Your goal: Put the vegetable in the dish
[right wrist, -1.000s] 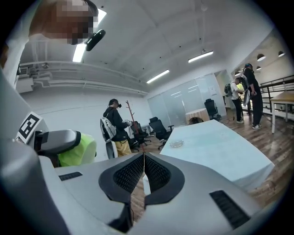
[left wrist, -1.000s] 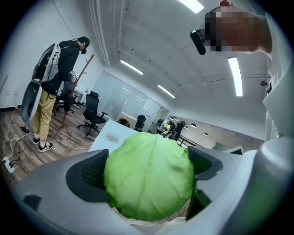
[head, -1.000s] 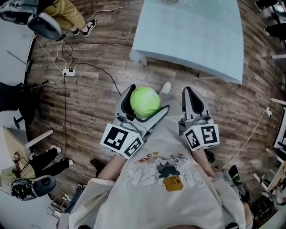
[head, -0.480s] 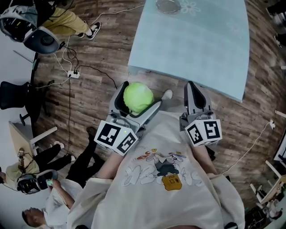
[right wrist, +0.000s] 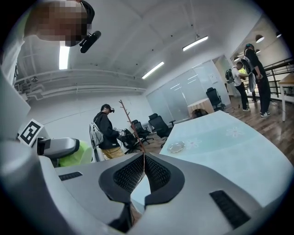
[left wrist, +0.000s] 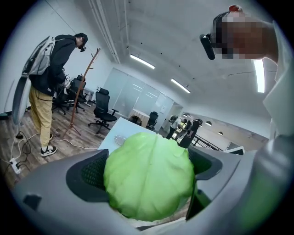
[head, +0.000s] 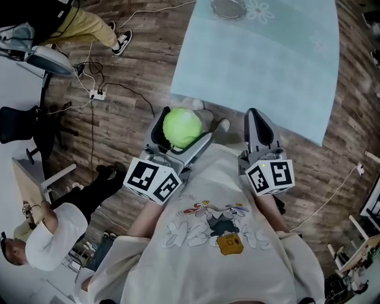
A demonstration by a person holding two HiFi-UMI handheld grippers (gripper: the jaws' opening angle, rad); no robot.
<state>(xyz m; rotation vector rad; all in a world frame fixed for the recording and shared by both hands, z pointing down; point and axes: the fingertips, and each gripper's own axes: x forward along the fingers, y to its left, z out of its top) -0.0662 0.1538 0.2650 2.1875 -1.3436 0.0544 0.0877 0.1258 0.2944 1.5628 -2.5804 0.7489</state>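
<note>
A round green cabbage sits clamped between the jaws of my left gripper, held at chest height over the wooden floor, short of the table. The left gripper view shows the cabbage filling the gap between both pads. My right gripper is shut with nothing in it, its pads meeting. A small glass dish stands at the far end of the pale blue table; it also appears as a dish in the right gripper view.
Cables and a power strip lie on the wooden floor at left. A seated person is at lower left, and another person's legs show at upper left. Office chairs stand in the distance.
The table and dish have drawn slightly nearer in the head view. The left gripper still holds the cabbage. The person at lower left has shifted.
</note>
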